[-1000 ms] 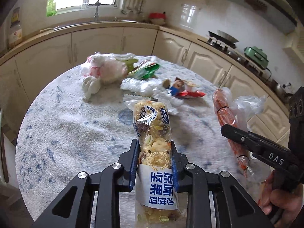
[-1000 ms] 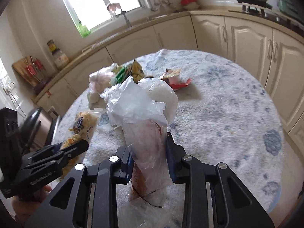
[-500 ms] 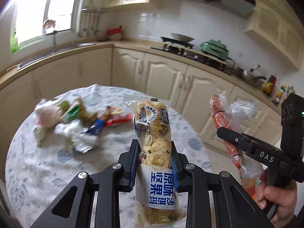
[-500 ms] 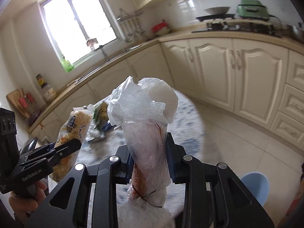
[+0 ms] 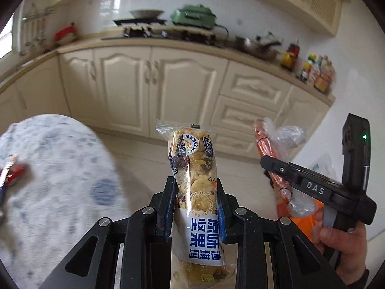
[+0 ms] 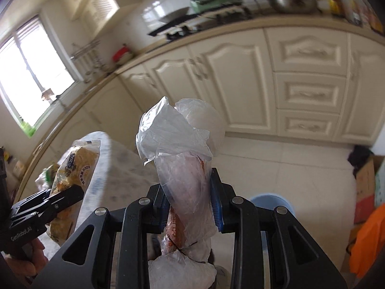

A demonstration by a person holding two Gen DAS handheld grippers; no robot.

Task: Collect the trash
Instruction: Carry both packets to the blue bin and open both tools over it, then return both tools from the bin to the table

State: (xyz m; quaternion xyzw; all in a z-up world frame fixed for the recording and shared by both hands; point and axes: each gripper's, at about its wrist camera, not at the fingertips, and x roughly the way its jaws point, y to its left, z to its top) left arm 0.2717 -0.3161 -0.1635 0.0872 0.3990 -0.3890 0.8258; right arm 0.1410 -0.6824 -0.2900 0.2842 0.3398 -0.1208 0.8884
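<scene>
Nearest in the left wrist view, the left gripper has its fingers clenched around the middle of a clear-wrapped nut-and-cookie snack bar with a blue-and-white label, which stands upright so most of the pack sticks out past the fingers. Same deal on the other side: the right gripper is clamped on a long crinkly clear plastic bag with something reddish-orange inside, its loose end bunched up above the fingers. Gripping mid-length probably stops the floppy stuff sagging while it's carried.

A bit farther, low on the right, a round light-blue bin or bucket peeks out on the tiled floor, my guess for where both go. To the left is the round bench with the blue-patterned cloth, with a red wrapper lying at its edge. Far back are cream cabinets.
</scene>
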